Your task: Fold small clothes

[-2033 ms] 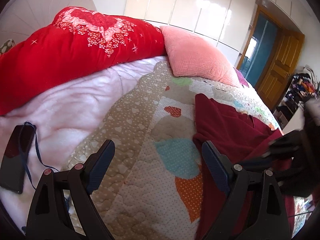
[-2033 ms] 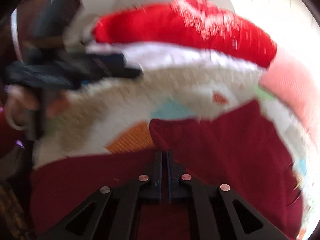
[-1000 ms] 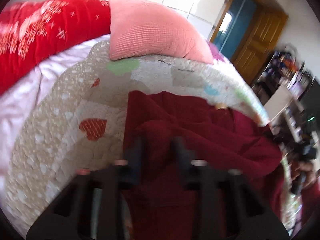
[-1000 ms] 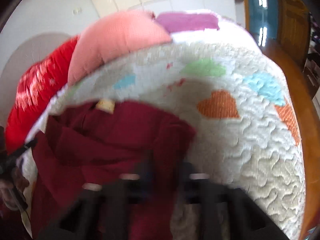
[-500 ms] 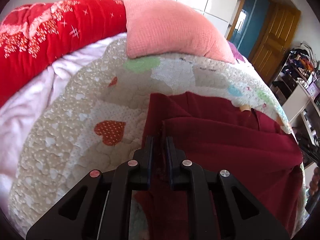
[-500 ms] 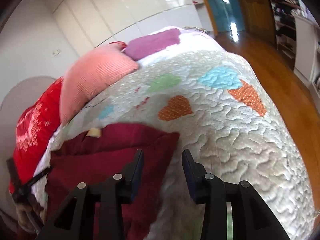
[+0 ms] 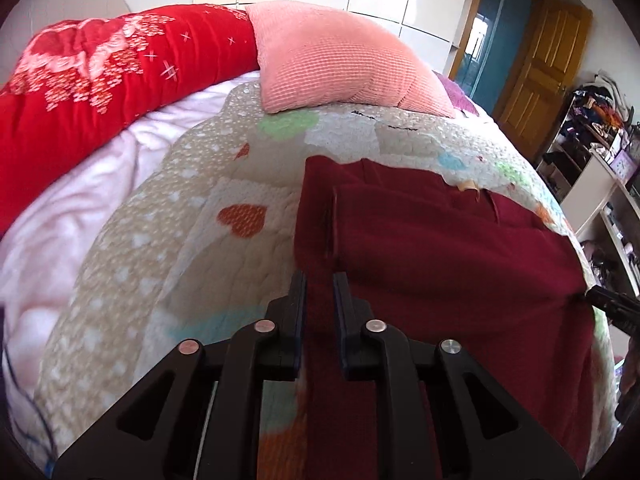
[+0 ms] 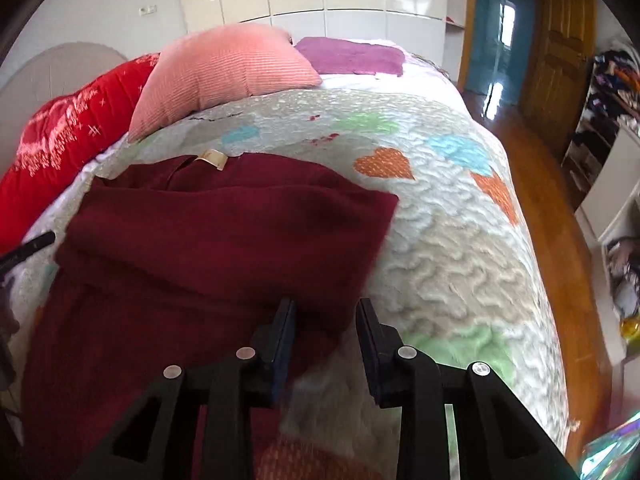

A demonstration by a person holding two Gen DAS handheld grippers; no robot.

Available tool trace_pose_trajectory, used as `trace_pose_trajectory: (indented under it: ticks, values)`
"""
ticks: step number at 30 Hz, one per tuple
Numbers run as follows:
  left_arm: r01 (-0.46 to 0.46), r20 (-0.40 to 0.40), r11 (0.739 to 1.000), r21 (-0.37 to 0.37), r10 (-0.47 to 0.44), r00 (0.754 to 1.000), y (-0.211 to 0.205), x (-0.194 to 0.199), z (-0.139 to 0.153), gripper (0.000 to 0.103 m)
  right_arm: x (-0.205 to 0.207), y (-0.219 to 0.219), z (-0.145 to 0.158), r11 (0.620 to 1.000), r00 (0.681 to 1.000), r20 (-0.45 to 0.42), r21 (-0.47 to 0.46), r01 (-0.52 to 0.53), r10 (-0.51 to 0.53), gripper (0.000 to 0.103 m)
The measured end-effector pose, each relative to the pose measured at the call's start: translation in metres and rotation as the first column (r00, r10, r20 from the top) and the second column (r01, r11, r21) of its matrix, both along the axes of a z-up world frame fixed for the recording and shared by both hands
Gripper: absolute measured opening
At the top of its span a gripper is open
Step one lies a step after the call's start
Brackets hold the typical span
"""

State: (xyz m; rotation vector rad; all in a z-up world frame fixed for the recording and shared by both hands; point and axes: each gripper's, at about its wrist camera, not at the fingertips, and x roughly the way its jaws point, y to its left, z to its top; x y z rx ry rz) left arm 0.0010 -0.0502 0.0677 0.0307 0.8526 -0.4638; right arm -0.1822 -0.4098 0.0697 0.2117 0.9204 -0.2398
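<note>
Now your left tool is opening over the maroon garment at lower centre, pads off it. Your right tool is closing, still apart, around its edge.

No text, brand, number or sign can be read in either view. The small tan tag at the far edge of the dark red garment is too small to show any lettering. The short dark marks on the quilt just below the pink pillow cannot be made out as letters.
</note>
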Motion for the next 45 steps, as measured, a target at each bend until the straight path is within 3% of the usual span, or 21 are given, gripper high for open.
trace_pose_trajectory:
  ticks: [1, 2, 3, 4, 8, 9, 10, 11, 13, 15, 19, 20, 23, 24, 25, 26, 27, 33, 36, 41, 45]
  values:
    - [0.001, -0.004, 1.0, -0.007, -0.001, 1.0, 0.004, -0.007, 0.001, 0.035, -0.012, 0.002, 0.003, 0.998, 1.0, 0.01, 0.054, -0.017, 0.016, 0.031]
    - [0.004, -0.006, 1.0, -0.021, -0.004, 1.0, 0.009, -0.015, 0.002, 0.041, -0.022, 0.004, 0.003, 0.994, 1.0, 0.01, 0.101, -0.03, 0.029, 0.034]
    - [0.004, -0.008, 0.999, -0.04, -0.004, 1.0, 0.015, -0.024, 0.003, 0.052, -0.03, 0.007, 0.003, 0.99, 0.999, 0.007, 0.14, -0.036, 0.036, 0.043]
    - [-0.002, -0.014, 0.998, -0.055, 0.001, 1.0, 0.021, -0.032, 0.002, 0.055, -0.044, 0.013, 0.0, 0.979, 0.999, 0.009, 0.199, -0.045, 0.044, 0.049]
    - [-0.019, -0.076, 0.997, -0.077, 0.013, 0.997, 0.032, -0.056, -0.007, 0.055, -0.06, 0.025, -0.027, 0.955, 0.998, -0.008, 0.289, -0.06, 0.066, 0.049]
    - [-0.023, -0.09, 0.998, -0.066, 0.017, 0.996, 0.032, -0.061, -0.011, 0.055, -0.06, 0.027, -0.032, 0.957, 0.998, -0.014, 0.285, -0.053, 0.06, 0.043]
    - [-0.024, -0.099, 0.998, -0.053, 0.019, 0.995, 0.033, -0.066, -0.015, 0.055, -0.061, 0.03, -0.035, 0.961, 0.999, 0.001, 0.272, -0.046, 0.048, 0.022]
    - [-0.026, -0.108, 0.999, -0.037, 0.021, 0.994, 0.034, -0.073, -0.018, 0.055, -0.063, 0.031, -0.036, 0.966, 0.999, 0.022, 0.257, -0.043, 0.038, 0.008]
    - [-0.03, -0.115, 0.999, -0.03, 0.026, 0.993, 0.04, -0.086, -0.02, 0.055, -0.069, 0.029, -0.027, 0.961, 0.999, 0.04, 0.273, -0.044, 0.035, 0.007]
    - [-0.027, -0.12, 0.999, -0.039, 0.022, 0.993, 0.048, -0.099, -0.02, 0.055, -0.082, 0.026, -0.017, 0.976, 0.999, 0.036, 0.214, -0.03, 0.023, 0.006]
    - [-0.049, -0.147, 0.998, -0.041, 0.043, 0.988, 0.061, -0.115, -0.027, 0.055, -0.089, 0.023, -0.033, 0.991, 0.997, -0.067, 0.128, 0.037, -0.029, 0.0]
    - [-0.051, -0.153, 0.998, -0.036, 0.045, 0.987, 0.064, -0.117, -0.027, 0.055, -0.095, 0.019, -0.034, 0.984, 0.999, -0.036, 0.17, 0.044, -0.039, 0.0]
    - [-0.054, -0.165, 0.997, -0.052, 0.045, 0.985, 0.075, -0.13, -0.024, 0.055, -0.124, 0.003, -0.02, 0.928, 0.996, 0.074, 0.373, 0.02, -0.052, 0.006]
    - [-0.05, -0.177, 0.997, -0.066, 0.038, 0.983, 0.08, -0.135, -0.023, 0.057, -0.133, 0.006, -0.013, 0.922, 0.995, 0.093, 0.387, -0.019, -0.019, 0.02]
    - [-0.047, -0.19, 0.996, -0.075, 0.032, 0.981, 0.083, -0.14, -0.023, 0.065, -0.138, 0.009, -0.009, 0.924, 0.995, 0.095, 0.381, -0.037, 0.001, 0.047]
    - [-0.044, -0.204, 0.996, -0.08, 0.027, 0.979, 0.086, -0.143, -0.024, 0.068, -0.148, 0.013, -0.007, 0.925, 0.995, 0.091, 0.375, -0.063, 0.031, 0.055]
    - [-0.039, -0.223, 0.996, -0.085, 0.019, 0.975, 0.089, -0.148, -0.026, 0.069, -0.157, 0.018, -0.007, 0.92, 0.994, 0.088, 0.382, -0.089, 0.06, 0.058]
    - [-0.021, -0.259, 0.999, -0.04, 0.01, 0.966, 0.1, -0.171, -0.039, 0.069, -0.206, 0.045, -0.034, 0.872, 0.976, 0.005, 0.449, -0.197, 0.218, 0.058]
    - [0.003, -0.263, 1.0, -0.025, -0.009, 0.965, 0.101, -0.183, -0.038, 0.069, -0.214, 0.051, -0.035, 0.852, 0.969, 0.04, 0.47, -0.233, 0.242, 0.058]
    - [-0.008, -0.285, 0.999, -0.039, -0.004, 0.958, 0.109, -0.189, -0.038, 0.069, -0.217, 0.07, -0.042, 0.765, 0.937, 0.083, 0.555, -0.326, 0.339, 0.058]
    - [0.003, -0.279, 1.0, -0.011, -0.006, 0.96, 0.103, -0.196, -0.039, 0.07, -0.212, 0.08, -0.043, 0.758, 0.924, 0.099, 0.543, -0.362, 0.37, 0.058]
